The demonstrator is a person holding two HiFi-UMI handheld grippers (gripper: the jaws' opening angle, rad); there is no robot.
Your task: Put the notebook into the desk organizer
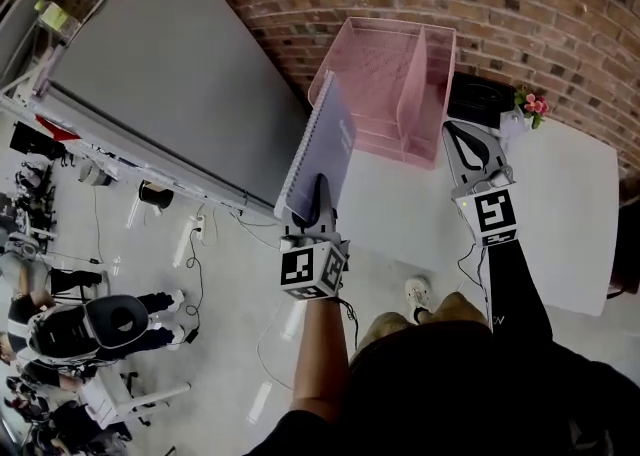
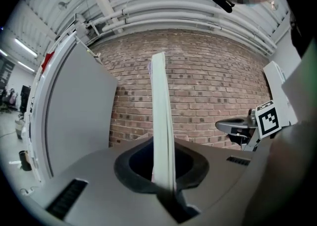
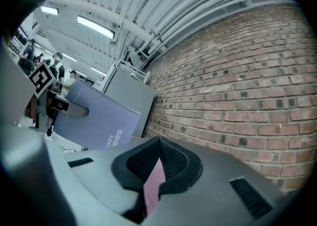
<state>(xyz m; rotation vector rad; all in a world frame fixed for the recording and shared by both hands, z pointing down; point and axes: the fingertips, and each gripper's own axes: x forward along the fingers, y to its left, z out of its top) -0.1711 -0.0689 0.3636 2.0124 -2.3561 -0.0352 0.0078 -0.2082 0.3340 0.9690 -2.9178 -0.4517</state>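
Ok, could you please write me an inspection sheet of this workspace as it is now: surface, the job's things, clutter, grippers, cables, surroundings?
Surface: white table, set against the wall.
Job's things: purple spiral notebook held on edge in the air, close to the left side of the pink desk organizer, not yet inside it. The organizer stands at the back of the table.
Clutter: small pot of pink flowers and a black object, both right of the organizer.
Grippers: left gripper shut on the notebook; right gripper shut, holding nothing, by the organizer's right front.
Cables: loose cables on the floor left of the table.
Surroundings: brick wall; grey panel at the left; people beyond it.
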